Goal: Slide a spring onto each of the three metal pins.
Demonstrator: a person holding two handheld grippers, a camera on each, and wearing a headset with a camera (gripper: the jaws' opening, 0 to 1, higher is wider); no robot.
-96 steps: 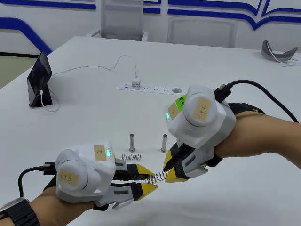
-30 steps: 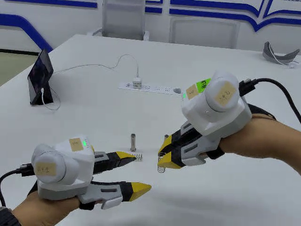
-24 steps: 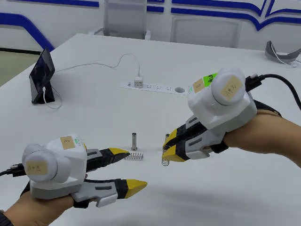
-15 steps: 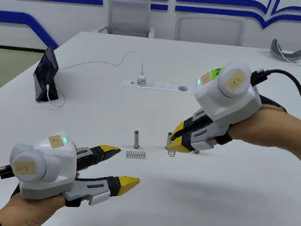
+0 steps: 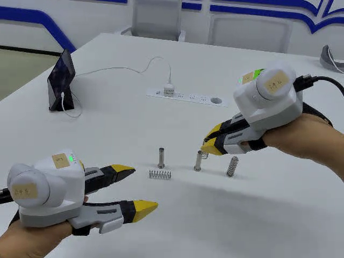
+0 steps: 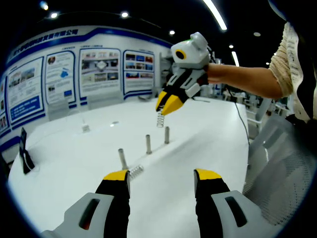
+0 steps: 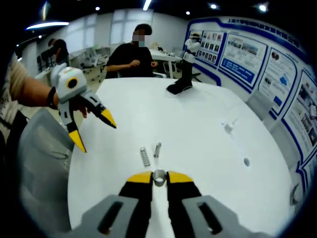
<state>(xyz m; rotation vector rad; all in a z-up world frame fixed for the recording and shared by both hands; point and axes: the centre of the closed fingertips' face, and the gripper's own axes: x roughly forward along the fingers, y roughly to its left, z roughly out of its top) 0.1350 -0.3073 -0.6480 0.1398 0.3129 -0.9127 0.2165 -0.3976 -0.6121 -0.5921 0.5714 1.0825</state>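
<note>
Three metal pins stand in a row on the white table [image 5: 279, 215]. The left pin [image 5: 161, 157] is bare, and a loose spring [image 5: 159, 174] lies at its foot. My right gripper [image 5: 207, 150] is shut on a second spring [image 5: 204, 155], which hangs just above the middle pin [image 5: 198, 160]. The right pin carries a third spring [image 5: 232, 166]. In the left gripper view the held spring [image 6: 160, 119] dangles from the right gripper [image 6: 168, 103] over the pins. My left gripper [image 5: 137, 188] is open and holds nothing, a hand's width left of the loose spring.
A power strip [image 5: 185, 97] with a plugged charger and cable lies behind the pins. A dark tablet on a stand [image 5: 61, 80] sits at the far left. In the right gripper view a seated person [image 7: 131, 57] is beyond the table's far end.
The left gripper let go of the spring, opened and drew back to the left. The right gripper carried that spring up and over to the middle pin.
</note>
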